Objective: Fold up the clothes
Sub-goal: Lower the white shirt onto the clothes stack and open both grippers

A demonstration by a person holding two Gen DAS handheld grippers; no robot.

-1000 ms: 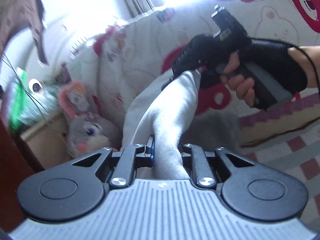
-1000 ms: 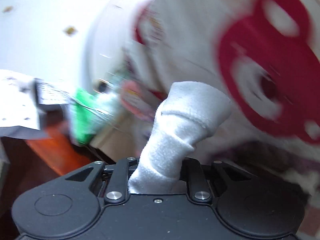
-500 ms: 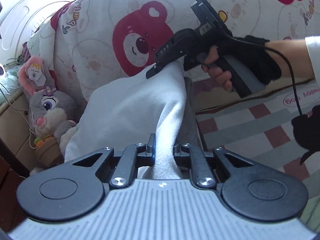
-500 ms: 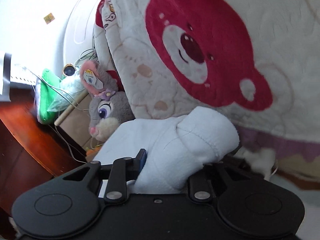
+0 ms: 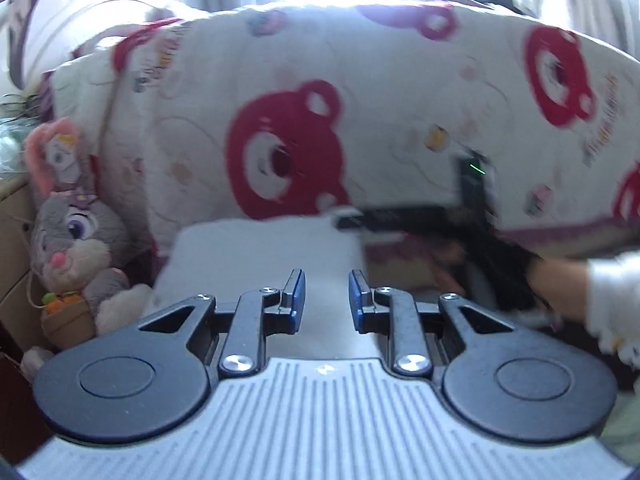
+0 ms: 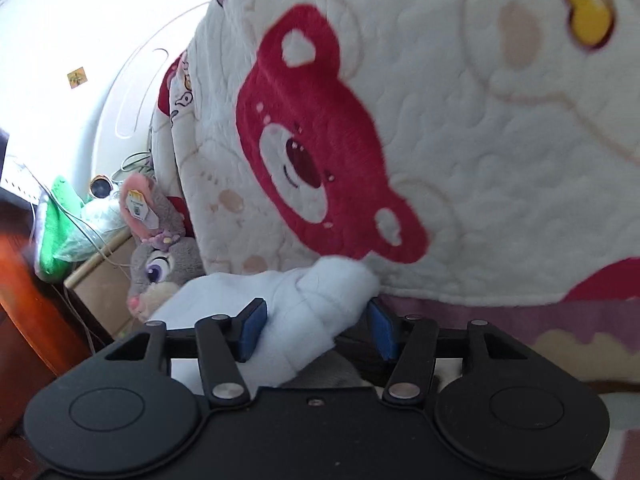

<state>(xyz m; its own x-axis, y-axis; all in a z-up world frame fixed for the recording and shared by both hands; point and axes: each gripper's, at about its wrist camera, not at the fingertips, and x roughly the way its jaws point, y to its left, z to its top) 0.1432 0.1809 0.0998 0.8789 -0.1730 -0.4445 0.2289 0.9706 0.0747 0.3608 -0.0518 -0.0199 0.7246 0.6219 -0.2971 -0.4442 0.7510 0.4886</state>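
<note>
Pale white fleece garment (image 5: 264, 256) lies centre frame, long axis running left-right; left hand-held gripper (image 5: 326, 300) apart above it, right hand-held gripper (image 6: 316, 328) apart around its bunched right edge (nearer).

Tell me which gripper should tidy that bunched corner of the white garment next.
Right, probably. The right gripper stands open with the bunched corner of the white garment between its fingers. The left gripper, also open, sits over flat cloth, away from it.

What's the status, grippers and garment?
Left gripper open, fingers clear of the white garment. Right gripper open, cloth bunched loosely between fingers. Bear-print blanket directly behind; plush rabbit at left.
</note>
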